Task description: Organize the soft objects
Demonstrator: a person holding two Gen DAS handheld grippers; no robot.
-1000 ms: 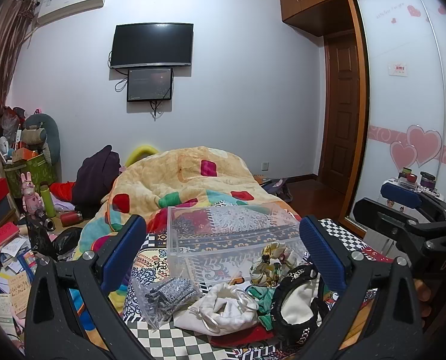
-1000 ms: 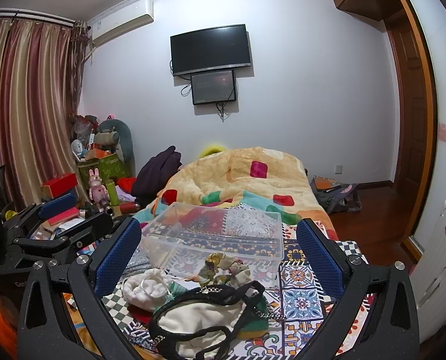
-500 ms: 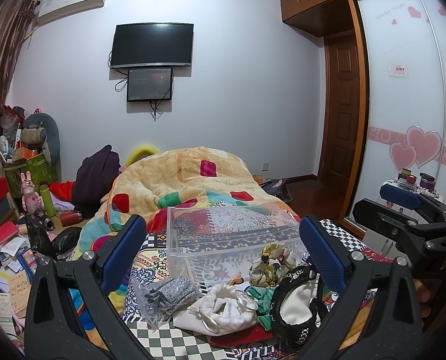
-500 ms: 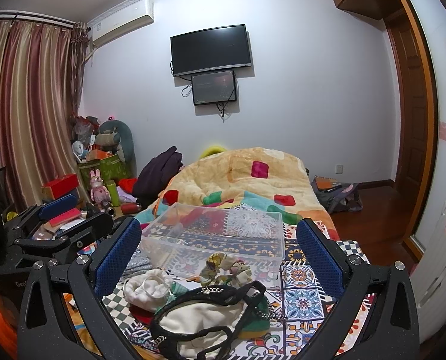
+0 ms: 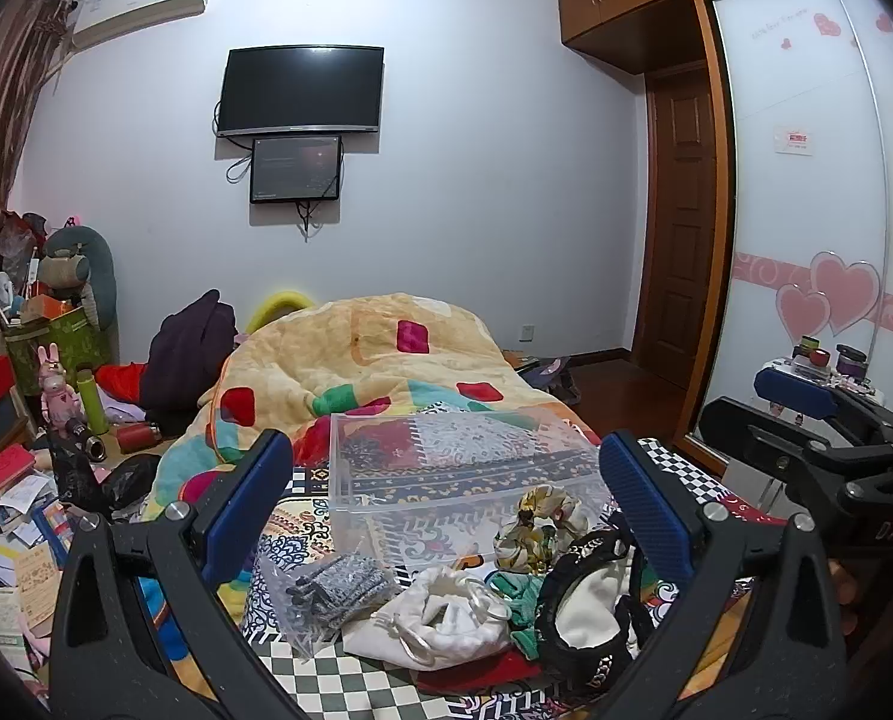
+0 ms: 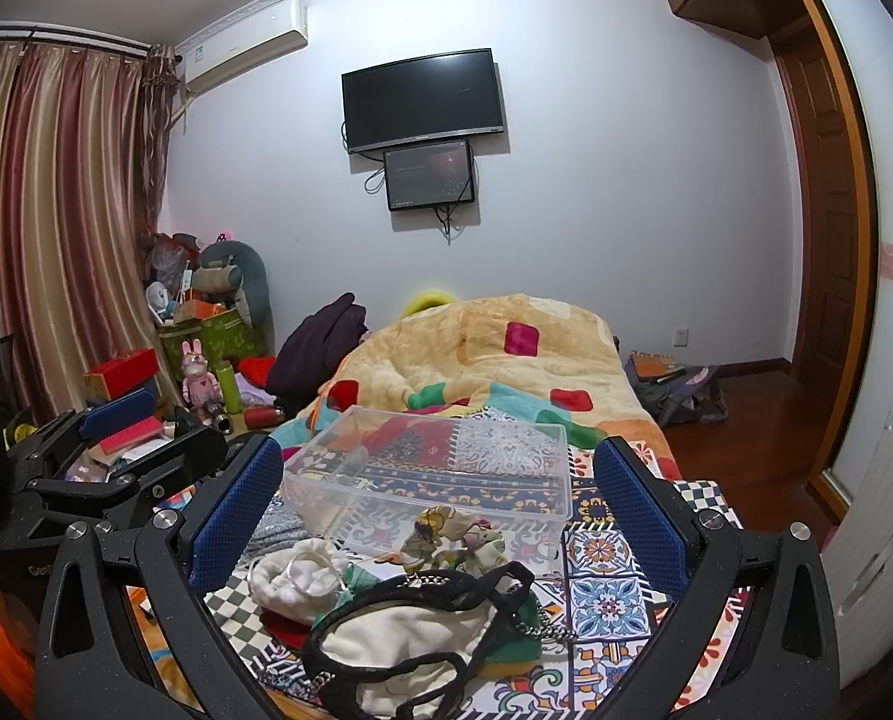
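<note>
A clear plastic bin is seen standing on the patterned bed cover, open at the top, with nothing visible inside it but the pattern showing through. In front of the bin, a heap of soft things is spread on the cover. A floral scrunchie lies against the bin's near wall. A white drawstring pouch is set beside a clear bag of grey fabric, which lies to its left in the left wrist view. A cream bag with black trim lies nearest the cameras, with a green cloth partly tucked between it and the pouch.

The left hand-held gripper is held wide, its blue pads apart on either side of the bin and heap, nothing between them being gripped. The right hand-held gripper is likewise held wide and empty, framing the same bin from the other side. Each gripper is seen at the edge of the other's view.

A yellow quilt is bunched behind the bin.
</note>
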